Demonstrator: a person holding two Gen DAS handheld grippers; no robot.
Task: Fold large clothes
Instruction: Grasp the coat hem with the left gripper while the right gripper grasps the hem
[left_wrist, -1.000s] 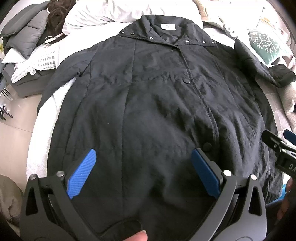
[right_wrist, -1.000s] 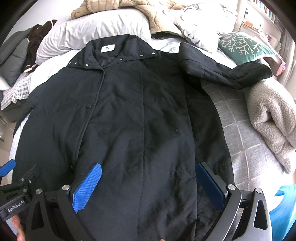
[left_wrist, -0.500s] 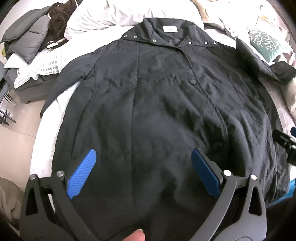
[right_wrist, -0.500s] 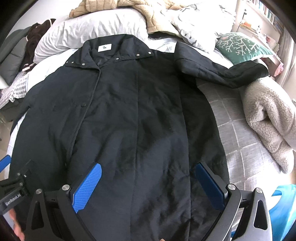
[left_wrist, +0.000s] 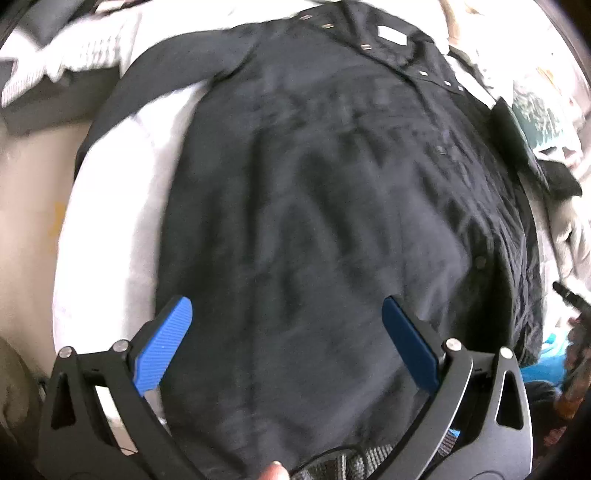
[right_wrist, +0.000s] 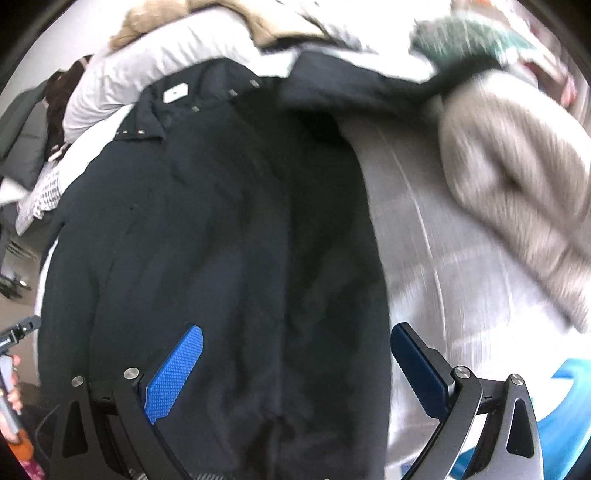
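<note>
Across the bed, a long black coat lies spread flat and face up, snapped closed down the front, its collar with the white label toward 12 o'clock in the left wrist view and its hem at 6 o'clock, under the cameras. One sleeve runs out toward 10 o'clock over the white sheet; the other sleeve stretches toward 1 o'clock in the right wrist view, ending near a beige fleece blanket and a green patterned pillow. Both views are blurred, so finer creases cannot be read.

The left gripper hangs above the hem on the coat's left half, jaws spread wide and holding nothing. The right gripper hangs over the hem on the right half, close to the coat's side edge at 3 o'clock, equally spread and empty; no fabric sits between either pair of blue pads.

Judging by this layout, folding has not begun: no sleeve is tucked in, no side is turned over, the hem is not brought up. The laying-out looks done. What seems left is the whole fold: sleeves across the body, sides inward, then the length doubled toward the collar.
</note>
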